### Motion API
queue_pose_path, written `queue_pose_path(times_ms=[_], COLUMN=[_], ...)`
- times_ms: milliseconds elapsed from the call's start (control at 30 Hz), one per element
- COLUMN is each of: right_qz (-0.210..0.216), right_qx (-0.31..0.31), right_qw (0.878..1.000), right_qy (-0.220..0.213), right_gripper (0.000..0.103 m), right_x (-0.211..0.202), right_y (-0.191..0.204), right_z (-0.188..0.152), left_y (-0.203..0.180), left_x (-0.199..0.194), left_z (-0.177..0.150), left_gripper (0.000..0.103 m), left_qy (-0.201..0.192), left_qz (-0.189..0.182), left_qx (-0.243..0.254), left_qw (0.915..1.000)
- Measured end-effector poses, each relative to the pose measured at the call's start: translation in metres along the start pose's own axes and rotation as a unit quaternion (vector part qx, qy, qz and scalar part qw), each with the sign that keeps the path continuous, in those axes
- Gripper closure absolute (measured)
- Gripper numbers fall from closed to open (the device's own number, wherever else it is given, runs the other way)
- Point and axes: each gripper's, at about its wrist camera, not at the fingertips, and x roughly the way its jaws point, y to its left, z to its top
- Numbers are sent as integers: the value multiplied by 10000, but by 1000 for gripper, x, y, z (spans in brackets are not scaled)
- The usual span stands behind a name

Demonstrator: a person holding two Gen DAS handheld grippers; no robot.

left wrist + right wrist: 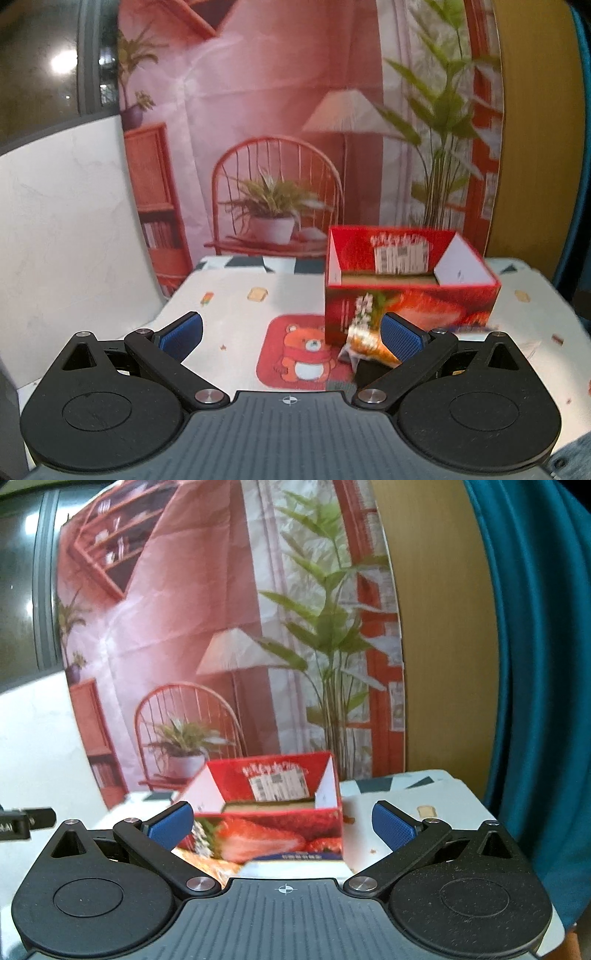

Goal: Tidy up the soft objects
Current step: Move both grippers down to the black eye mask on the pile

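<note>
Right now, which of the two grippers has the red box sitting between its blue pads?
The right gripper: the red box sits framed between its open pads. In the left gripper's view, the box stands off to the right.

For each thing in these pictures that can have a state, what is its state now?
Left gripper: open, holding nothing.
Right gripper: open, holding nothing.
Red box: upright on the table, top open, flaps up.
Orange packet: lying on the table against the front of the box, by the left gripper's right finger; contact unclear.
</note>
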Motion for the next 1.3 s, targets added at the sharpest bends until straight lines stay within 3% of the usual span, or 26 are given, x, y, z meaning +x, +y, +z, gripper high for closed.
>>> queue_pose_path(times_ms=[100,200,400,667,900,1100,1300], right_qz=[-164,16,-101,-170,-260,-292,-327], right_qx=[-216,-373,-439,-460,-324,-259,-347], right_qw=[9995,9986,9937,9727,9582,9505,9500], right_qy=[173,371,1029,2267,2830,3082,3086], right_gripper=[0,0,0,0,0,0,0], right_x=[19,35,67,112,128,137,138], right_y=[2,4,10,13,6,-2,-2], right_z=[-22,-45,-92,-141,-161,-164,-166], left_y=[0,2,-7,-25,-38,-33,-18], left_x=[20,37,81,135,164,172,183], left_z=[-16,-31,-65,-110,-135,-138,-142], left_gripper=[0,0,0,0,0,0,0], left_qy=[89,126,602,1570,2013,2112,2253], left_qz=[-34,-39,-181,-620,-685,-785,-1011], left_qx=[92,144,409,786,993,740,146], left_qw=[9999,9998,9972,9825,9721,9715,9689])
